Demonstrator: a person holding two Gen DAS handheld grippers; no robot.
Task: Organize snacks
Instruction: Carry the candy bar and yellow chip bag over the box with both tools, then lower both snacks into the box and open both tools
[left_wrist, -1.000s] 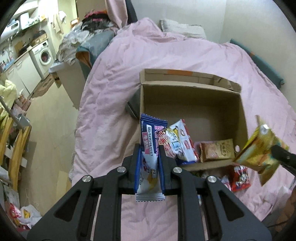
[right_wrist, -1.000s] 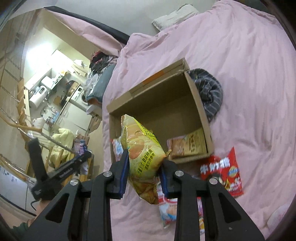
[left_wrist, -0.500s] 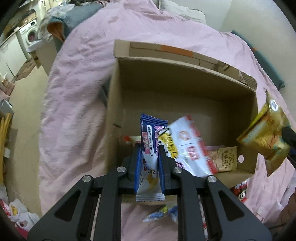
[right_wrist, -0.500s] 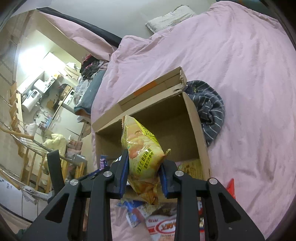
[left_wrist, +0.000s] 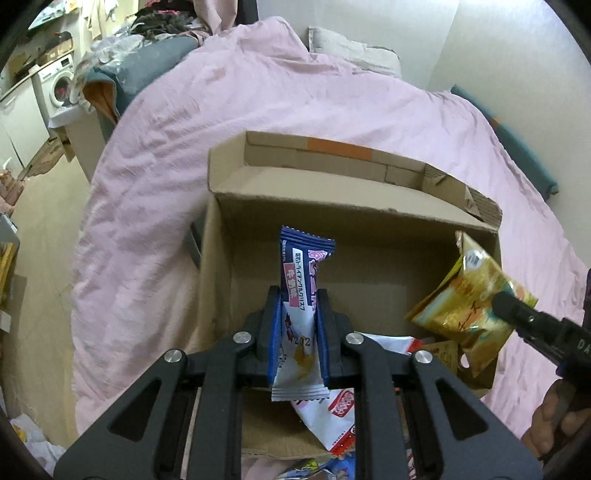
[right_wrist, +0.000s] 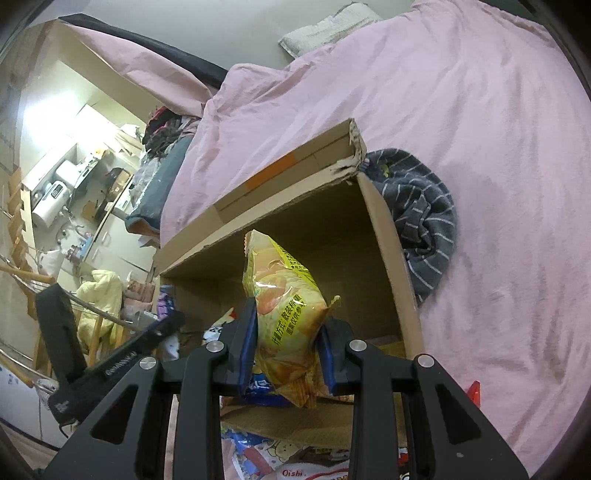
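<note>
Left wrist view: the left gripper has its jaws closed on a slim blue packet, a crimped foil-plastic stick wrapper, dark blue at the top with a pink label and white at the bottom end. It stands upright over the open box, a plain brown corrugated carton with a strip of orange tape on its far flap. Inside, at the near wall, lies a glossy white-and-red pouch. At the box's right wall hangs the yellow bag, crinkled and shiny, pinched by the right gripper.

Right wrist view: the right gripper clamps the puffy yellow bag at its middle, jaws pressed into the film, holding it tilted above the box near its right wall. More packets lie on the bed at the box's near edge.

The box sits on a bed covered by a wrinkled pink duvet. A dark grey striped cloth is bunched against the box's right side. A pale pillow lies at the head of the bed by a cream wall. Beyond the bed's left edge are piled clothes and a white washer.
</note>
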